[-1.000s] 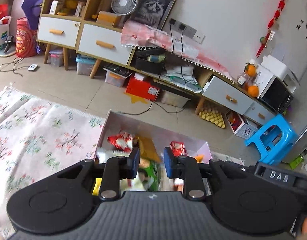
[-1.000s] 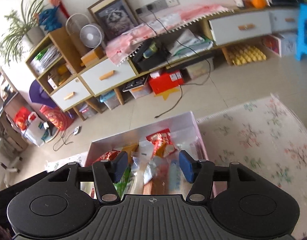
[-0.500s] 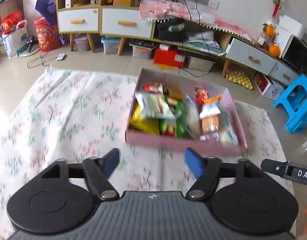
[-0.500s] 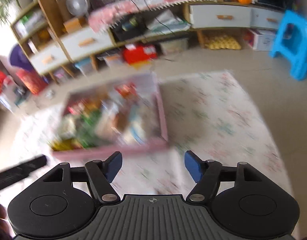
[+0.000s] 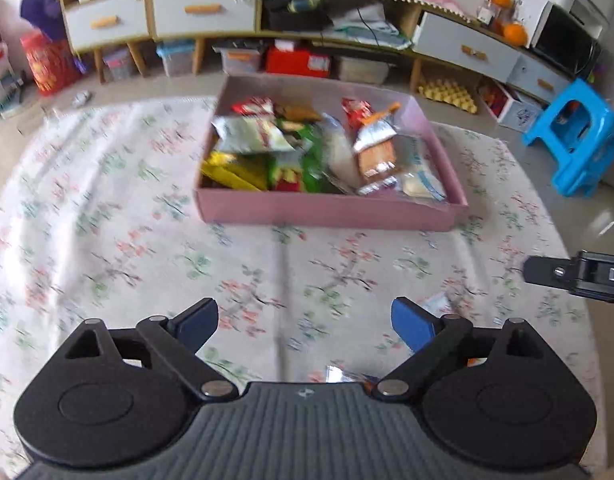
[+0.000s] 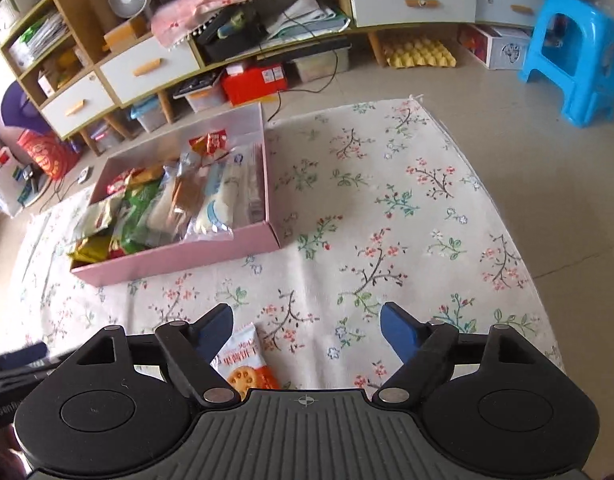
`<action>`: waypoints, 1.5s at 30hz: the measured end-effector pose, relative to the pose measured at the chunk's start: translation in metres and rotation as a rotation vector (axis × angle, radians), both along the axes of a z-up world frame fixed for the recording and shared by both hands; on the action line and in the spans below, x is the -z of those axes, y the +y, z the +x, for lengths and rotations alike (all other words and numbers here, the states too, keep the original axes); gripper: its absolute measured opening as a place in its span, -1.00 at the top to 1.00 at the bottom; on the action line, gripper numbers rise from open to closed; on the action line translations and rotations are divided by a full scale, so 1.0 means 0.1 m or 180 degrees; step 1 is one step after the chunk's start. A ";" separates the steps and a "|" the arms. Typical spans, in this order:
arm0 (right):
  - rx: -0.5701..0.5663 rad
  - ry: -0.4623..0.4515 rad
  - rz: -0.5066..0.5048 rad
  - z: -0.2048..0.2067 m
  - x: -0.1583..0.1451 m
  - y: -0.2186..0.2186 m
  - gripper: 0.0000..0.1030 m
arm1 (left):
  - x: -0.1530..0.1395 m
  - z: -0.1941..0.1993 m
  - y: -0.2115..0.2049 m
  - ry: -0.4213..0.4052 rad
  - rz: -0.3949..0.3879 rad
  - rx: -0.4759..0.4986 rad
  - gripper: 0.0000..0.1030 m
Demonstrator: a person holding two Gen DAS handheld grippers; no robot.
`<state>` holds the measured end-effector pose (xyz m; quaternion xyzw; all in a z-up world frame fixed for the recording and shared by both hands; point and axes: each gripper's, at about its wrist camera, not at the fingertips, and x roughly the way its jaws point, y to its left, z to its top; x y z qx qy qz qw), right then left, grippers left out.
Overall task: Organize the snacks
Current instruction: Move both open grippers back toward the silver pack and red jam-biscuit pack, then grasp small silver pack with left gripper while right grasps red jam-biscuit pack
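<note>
A pink box (image 5: 327, 210) full of snack packets (image 5: 307, 152) sits on a floral cloth; it also shows in the right wrist view (image 6: 175, 258). My left gripper (image 5: 305, 326) is open and empty, held well back from the box. A snack packet edge (image 5: 339, 374) lies on the cloth just under it. My right gripper (image 6: 307, 330) is open and empty above the cloth, to the right of the box. An orange-and-white biscuit packet (image 6: 245, 364) lies on the cloth by its left finger, partly hidden by the gripper body.
The floral cloth (image 6: 387, 220) covers the floor area. A blue plastic stool (image 6: 575, 52) stands at the far right. Low cabinets with drawers (image 6: 411, 2) and storage boxes line the back wall. The right gripper's side shows in the left wrist view (image 5: 579, 276).
Both grippers have pulled back and up from the box. The left gripper's jaws, nearly shut over the box before, have opened wide. The biscuit packet has come into the right view.
</note>
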<state>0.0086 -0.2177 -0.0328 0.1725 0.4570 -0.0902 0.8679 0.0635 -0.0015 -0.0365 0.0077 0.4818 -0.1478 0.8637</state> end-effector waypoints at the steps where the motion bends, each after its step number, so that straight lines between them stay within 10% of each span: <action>1: -0.0025 0.0005 0.0015 0.01 0.01 0.02 -0.61 | 0.03 -0.03 -0.02 0.0025 -0.0004 0.0015 -0.81; 33: -0.0625 0.0519 0.0023 0.18 0.41 0.63 -0.72 | 0.43 -0.23 -0.18 0.0467 0.0048 0.0334 -0.82; 40: -0.0655 0.0579 -0.0005 0.20 0.47 0.66 -0.68 | 0.51 -0.26 -0.21 0.0413 0.0197 0.0361 -0.43; 45: -0.0640 0.0586 0.0051 0.21 0.50 0.63 -0.56 | 0.47 -0.26 -0.18 0.0435 0.0021 0.0450 0.43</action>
